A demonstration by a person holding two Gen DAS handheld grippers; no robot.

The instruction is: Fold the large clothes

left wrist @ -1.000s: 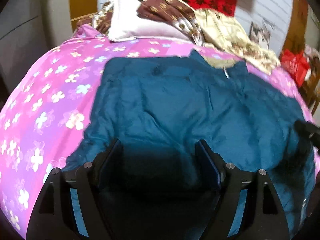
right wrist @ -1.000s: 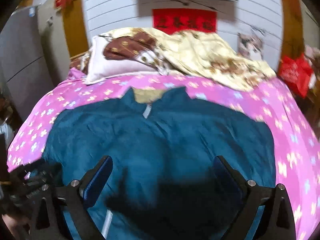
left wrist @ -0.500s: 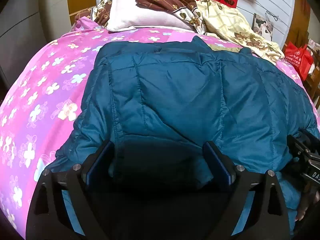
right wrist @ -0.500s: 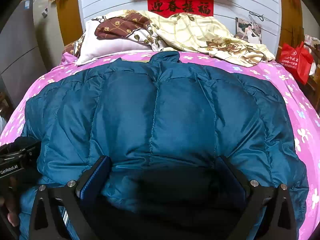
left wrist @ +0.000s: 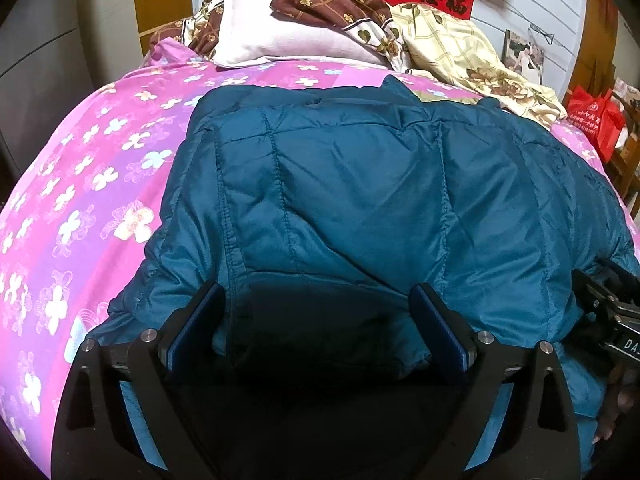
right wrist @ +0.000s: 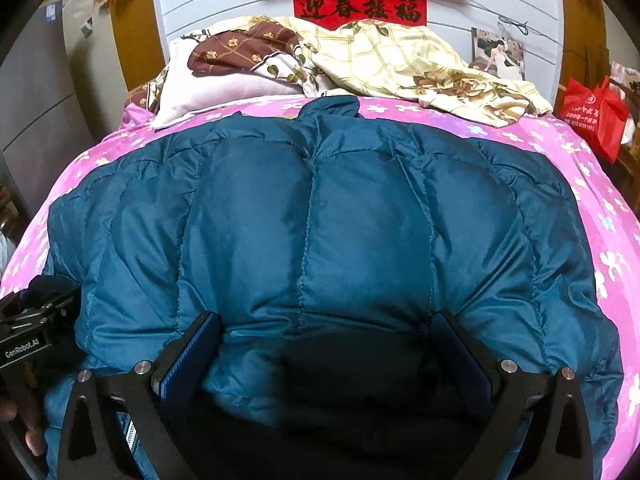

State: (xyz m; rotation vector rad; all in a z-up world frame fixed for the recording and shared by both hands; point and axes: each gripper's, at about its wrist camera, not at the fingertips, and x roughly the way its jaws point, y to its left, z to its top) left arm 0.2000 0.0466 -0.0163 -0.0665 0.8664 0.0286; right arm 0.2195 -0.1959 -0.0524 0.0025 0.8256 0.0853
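A large teal quilted jacket [left wrist: 360,200] lies on the pink flowered bed [left wrist: 80,200], its lower half folded up over the upper half so the back panel faces up; it also fills the right wrist view [right wrist: 320,220]. My left gripper [left wrist: 316,320] is open, its fingers [left wrist: 196,328] spread wide over the near folded edge, left part. My right gripper [right wrist: 326,344] is open too, fingers [right wrist: 192,356] spread over the near edge, right part. Neither grips the cloth. The collar [right wrist: 332,106] points at the headboard.
A white pillow [right wrist: 216,92] and a heap of brown and cream quilts [right wrist: 400,64] lie at the head of the bed. A red bag [right wrist: 596,116] stands at the right. Grey cabinets [left wrist: 36,60] stand at the left.
A second ago the jacket lay open with zip and lining up. Its lower half has since been folded up toward the collar. Both grippers now stand wide over the fold.
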